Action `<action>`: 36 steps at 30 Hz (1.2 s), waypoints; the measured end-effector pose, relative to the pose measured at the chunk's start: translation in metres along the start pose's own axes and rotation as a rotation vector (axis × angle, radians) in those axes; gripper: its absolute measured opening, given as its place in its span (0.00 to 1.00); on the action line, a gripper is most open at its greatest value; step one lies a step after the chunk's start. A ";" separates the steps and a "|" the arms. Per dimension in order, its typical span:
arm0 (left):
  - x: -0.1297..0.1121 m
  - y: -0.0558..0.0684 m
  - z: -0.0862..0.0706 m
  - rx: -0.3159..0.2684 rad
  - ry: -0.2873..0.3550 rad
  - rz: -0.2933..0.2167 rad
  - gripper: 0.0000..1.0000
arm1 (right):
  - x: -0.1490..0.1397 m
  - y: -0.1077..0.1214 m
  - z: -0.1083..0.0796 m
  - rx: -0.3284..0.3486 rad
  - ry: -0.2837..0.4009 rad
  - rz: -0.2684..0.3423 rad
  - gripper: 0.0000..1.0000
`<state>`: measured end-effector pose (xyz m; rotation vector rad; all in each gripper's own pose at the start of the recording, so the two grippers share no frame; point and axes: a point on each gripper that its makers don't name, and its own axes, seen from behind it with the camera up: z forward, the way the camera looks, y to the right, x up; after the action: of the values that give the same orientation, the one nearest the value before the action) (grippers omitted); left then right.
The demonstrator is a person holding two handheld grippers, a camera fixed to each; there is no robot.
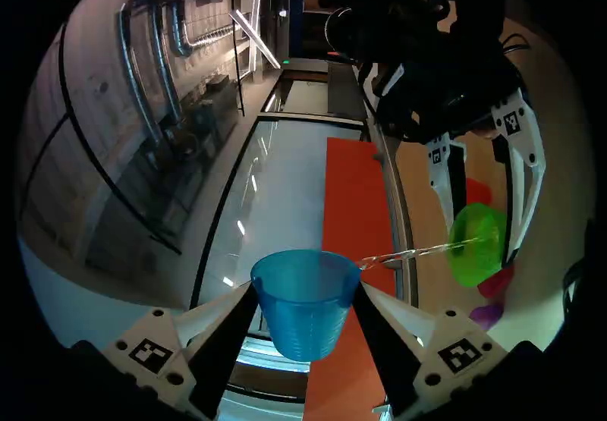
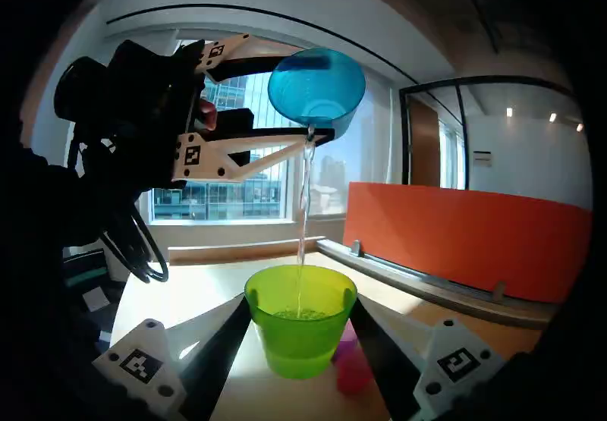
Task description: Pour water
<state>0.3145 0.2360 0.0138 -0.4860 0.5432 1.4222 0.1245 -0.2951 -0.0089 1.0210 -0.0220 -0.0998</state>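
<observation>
While pinching the tilted blue cup (image 2: 315, 91) between both fingers of the left gripper (image 1: 305, 290), pouring a thin water stream (image 2: 303, 208) into the green cup (image 2: 300, 326), upright directly below, squeezed between both fingers of the right gripper (image 2: 300, 301).
</observation>
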 end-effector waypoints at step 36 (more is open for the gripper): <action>0.015 0.000 -0.001 0.022 0.010 0.130 0.85 | 0.004 0.004 -0.003 -0.008 0.014 0.003 0.89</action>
<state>0.3154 0.2471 0.0035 -0.4473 0.6070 1.5363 0.1294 -0.2907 -0.0076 1.0135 -0.0104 -0.0901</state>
